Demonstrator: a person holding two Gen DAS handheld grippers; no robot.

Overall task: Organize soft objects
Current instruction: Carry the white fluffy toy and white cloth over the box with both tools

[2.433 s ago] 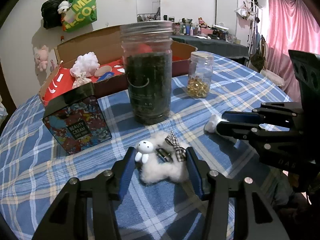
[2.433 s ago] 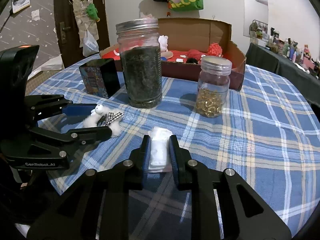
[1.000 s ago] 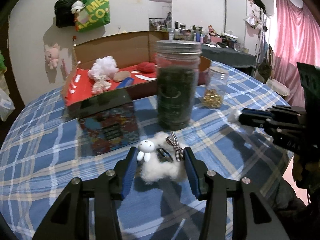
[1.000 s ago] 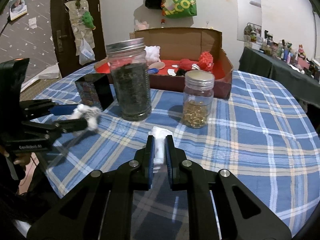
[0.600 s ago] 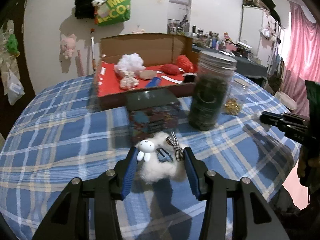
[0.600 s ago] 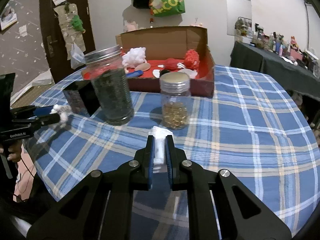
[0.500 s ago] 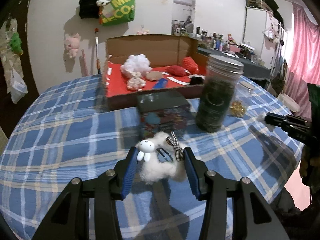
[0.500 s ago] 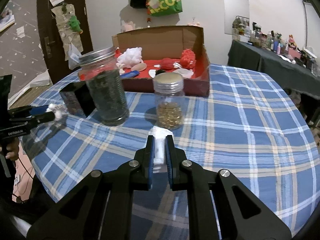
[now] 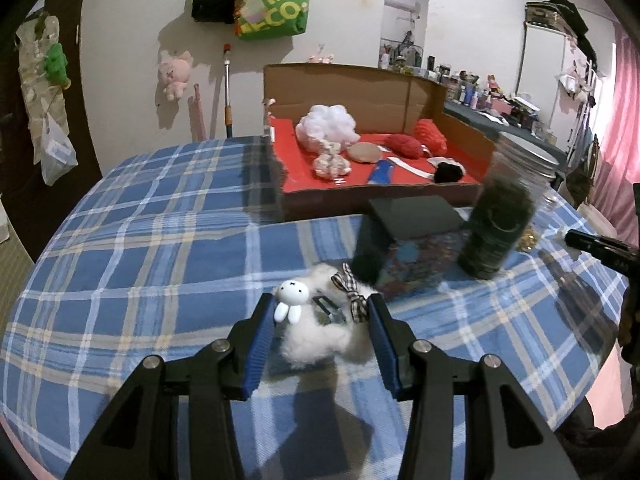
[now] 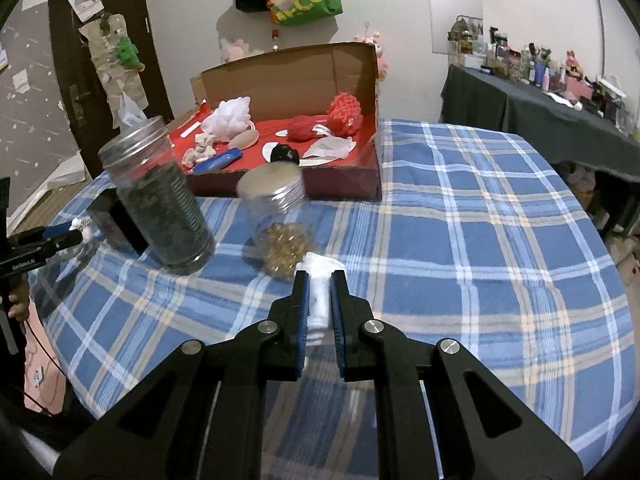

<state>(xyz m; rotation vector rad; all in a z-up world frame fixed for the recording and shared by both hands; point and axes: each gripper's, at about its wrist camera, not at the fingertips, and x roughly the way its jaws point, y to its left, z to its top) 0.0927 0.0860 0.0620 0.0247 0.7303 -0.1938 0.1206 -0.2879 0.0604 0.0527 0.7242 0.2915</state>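
Note:
My left gripper [image 9: 320,312] is shut on a white fluffy hair clip [image 9: 320,332] with a small bunny and a checked bow, held above the blue plaid table [image 9: 152,248]. My right gripper [image 10: 319,292] is shut on a white rolled cloth [image 10: 320,280], held above the table. An open cardboard box with a red floor [image 9: 400,196] [image 10: 352,178] stands at the far side. It holds a white mesh puff [image 9: 328,124], red knitted pieces [image 10: 344,114] and other soft items. The left gripper also shows at the left edge of the right wrist view [image 10: 76,234].
A tall jar of dark leaves [image 10: 160,200] [image 9: 500,216], a small jar of gold beads [image 10: 280,220] and a patterned tin [image 9: 408,240] stand between the grippers and the box. A dark side table with bottles [image 10: 540,96] is at the right.
Both grippers have risen and drawn back with their loads. The left has swung left, so the box now lies ahead of it. The right looks down on the jars from higher.

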